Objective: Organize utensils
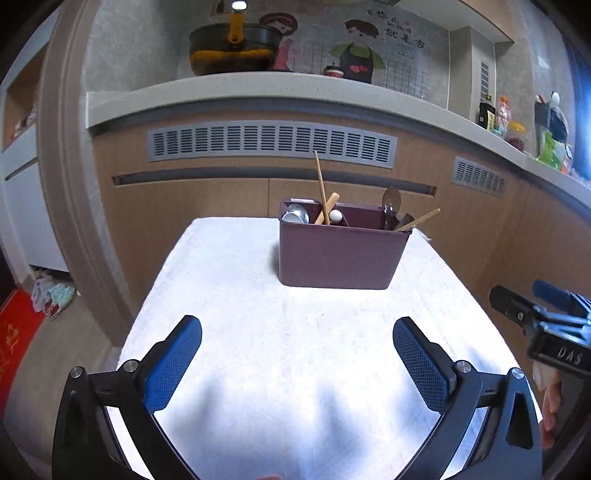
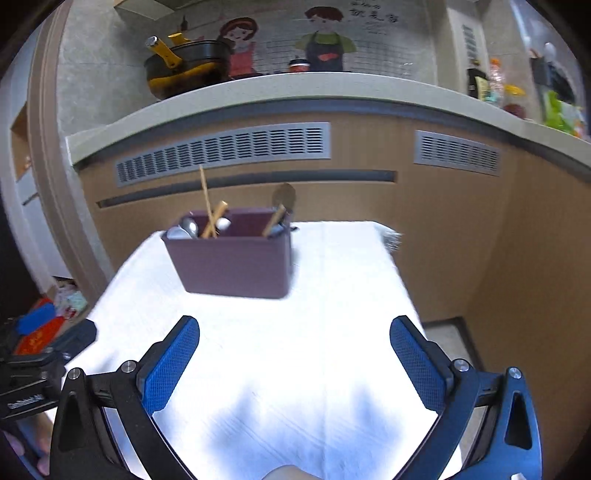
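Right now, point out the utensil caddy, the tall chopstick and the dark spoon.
Utensil caddy (image 1: 338, 254): left wrist view, on its front wall.
Tall chopstick (image 1: 320, 181): left wrist view, mid-shaft above the caddy rim.
Dark spoon (image 1: 391, 200): left wrist view, on its upturned bowl.

White letters "DAS" stand on the black body of the right gripper (image 1: 546, 314) at the right edge of the left wrist view. Dark Chinese characters are painted on the far tiled wall with cartoon figures (image 1: 397, 31), too small to read surely. Gold characters on the red floor mat (image 1: 14, 343) at the left are illegible.
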Motion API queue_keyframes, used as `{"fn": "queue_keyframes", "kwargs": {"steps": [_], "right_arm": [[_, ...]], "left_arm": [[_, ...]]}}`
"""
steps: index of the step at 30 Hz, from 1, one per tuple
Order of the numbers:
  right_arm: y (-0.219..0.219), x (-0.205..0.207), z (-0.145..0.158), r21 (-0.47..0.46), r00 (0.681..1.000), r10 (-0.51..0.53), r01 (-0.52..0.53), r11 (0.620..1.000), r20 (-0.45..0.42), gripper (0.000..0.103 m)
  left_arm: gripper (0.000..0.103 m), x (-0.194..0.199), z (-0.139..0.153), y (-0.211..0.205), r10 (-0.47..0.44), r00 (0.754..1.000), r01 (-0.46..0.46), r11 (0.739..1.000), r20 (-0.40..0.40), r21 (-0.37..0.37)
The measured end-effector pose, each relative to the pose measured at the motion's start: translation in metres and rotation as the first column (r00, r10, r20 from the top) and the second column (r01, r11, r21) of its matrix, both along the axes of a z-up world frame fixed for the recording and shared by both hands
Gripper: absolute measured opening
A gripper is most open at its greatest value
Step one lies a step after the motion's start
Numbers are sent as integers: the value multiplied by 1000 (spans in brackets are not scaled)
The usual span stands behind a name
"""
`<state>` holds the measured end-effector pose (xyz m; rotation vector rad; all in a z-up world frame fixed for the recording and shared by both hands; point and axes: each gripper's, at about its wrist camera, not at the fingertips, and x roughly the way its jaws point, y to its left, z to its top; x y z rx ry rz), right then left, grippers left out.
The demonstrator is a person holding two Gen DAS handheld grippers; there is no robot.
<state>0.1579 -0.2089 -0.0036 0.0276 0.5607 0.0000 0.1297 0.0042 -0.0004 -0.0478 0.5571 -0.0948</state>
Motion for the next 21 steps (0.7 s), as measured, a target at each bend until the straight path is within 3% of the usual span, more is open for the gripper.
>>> {"fn": "queue_keyframes", "kwargs": {"steps": [7, 21], "right_arm": [[7, -23, 0, -94, 999, -22, 26, 995, 44, 103], [9, -30, -3, -83, 1000, 9, -7, 997, 22, 103]], "left_arm": [[103, -7, 9, -8, -11, 1000, 10, 1000, 15, 18], [103, -11, 14, -6, -3, 1000, 3, 1000, 9, 20]]}}
